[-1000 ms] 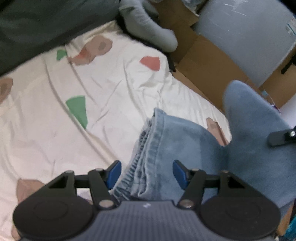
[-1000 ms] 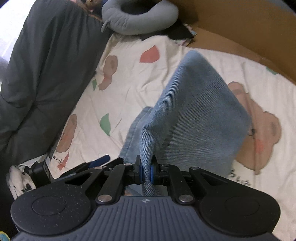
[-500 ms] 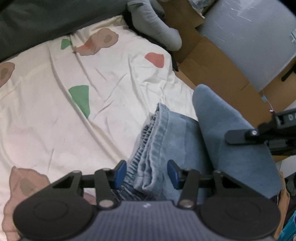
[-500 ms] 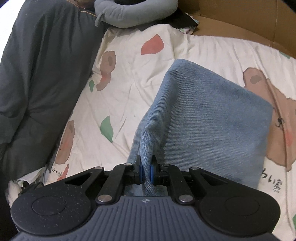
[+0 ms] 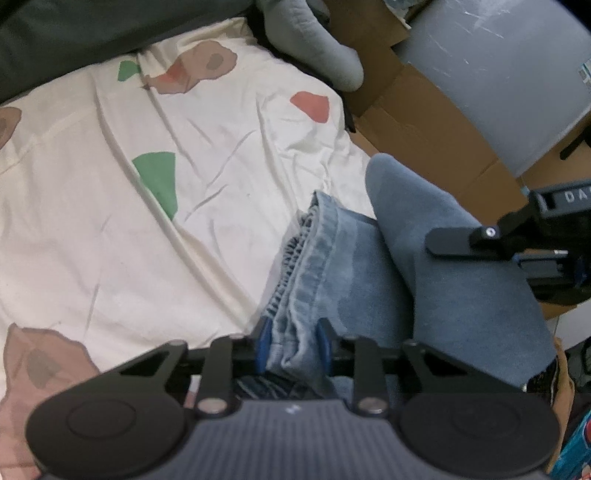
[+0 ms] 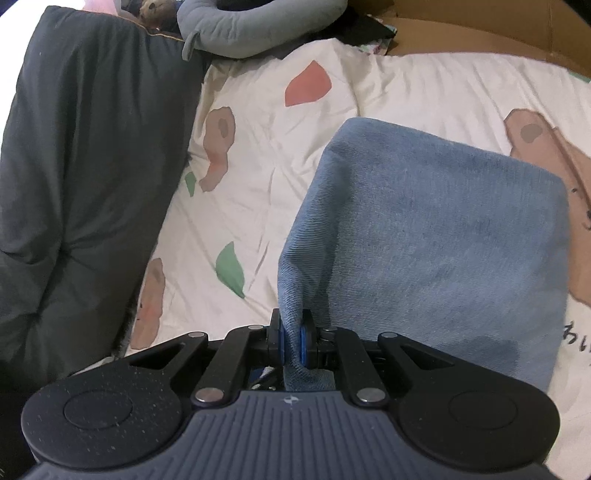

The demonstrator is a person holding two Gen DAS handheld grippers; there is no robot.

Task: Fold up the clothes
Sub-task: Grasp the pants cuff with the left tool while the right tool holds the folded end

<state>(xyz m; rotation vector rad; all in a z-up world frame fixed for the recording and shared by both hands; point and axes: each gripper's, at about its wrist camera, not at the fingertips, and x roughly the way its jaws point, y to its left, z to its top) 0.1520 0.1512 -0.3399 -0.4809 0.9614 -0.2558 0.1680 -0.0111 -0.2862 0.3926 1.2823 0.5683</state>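
Light blue jeans (image 5: 332, 258) lie on a cream patterned bed sheet (image 5: 184, 221). In the left wrist view the gathered waistband edge fills the gap of my left gripper (image 5: 293, 345); its jaws are closing and the blue pads touch the cloth on both sides. My right gripper (image 6: 293, 339) is shut on a pinched edge of the jeans (image 6: 443, 229) and holds a folded-over denim panel just above the bed. One of its black fingers (image 5: 454, 242) shows at the right of the left wrist view, over that raised panel.
A dark grey duvet (image 6: 81, 166) bounds the sheet (image 6: 258, 184) on the left. A grey neck pillow (image 6: 251, 29) lies at the far end. Cardboard boxes (image 5: 413, 110) and a grey panel (image 5: 498, 74) stand beside the bed's right edge.
My left jaws have narrowed from wide apart onto the waistband. The right gripper has come down, bringing the lifted denim panel lower and flatter over the rest of the jeans.
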